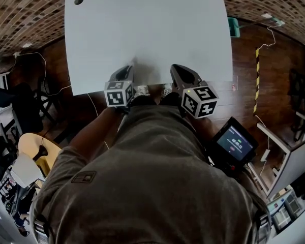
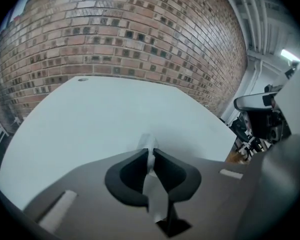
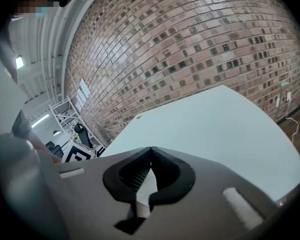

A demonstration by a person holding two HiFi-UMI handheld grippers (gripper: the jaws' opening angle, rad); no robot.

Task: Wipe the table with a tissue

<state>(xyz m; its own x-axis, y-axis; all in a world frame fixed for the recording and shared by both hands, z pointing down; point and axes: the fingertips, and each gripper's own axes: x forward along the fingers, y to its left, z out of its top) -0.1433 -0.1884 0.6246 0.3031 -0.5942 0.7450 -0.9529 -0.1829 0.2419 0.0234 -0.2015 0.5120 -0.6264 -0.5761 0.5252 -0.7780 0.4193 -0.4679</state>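
Observation:
The white table [image 1: 147,29] fills the upper middle of the head view, and both grippers sit at its near edge. My left gripper [image 1: 131,67] is shut on a folded white tissue [image 2: 149,143]. The tissue's tip pokes out past the jaws, just above the tabletop [image 2: 105,114], and the rest trails back between the fingers. My right gripper [image 1: 174,67] hovers beside it, jaws shut tip to tip [image 3: 151,149] over the table [image 3: 215,124]. A white sliver shows in the gap behind its tips; I cannot tell what it is.
A small round hole [image 1: 79,0] marks the table's far left corner. A brick wall stands behind the table. On the dark floor are a black device with a lit screen [image 1: 234,145] at right, a yellow-black striped post [image 1: 256,80], a green box [image 1: 234,27] and chairs [image 1: 35,151] at left.

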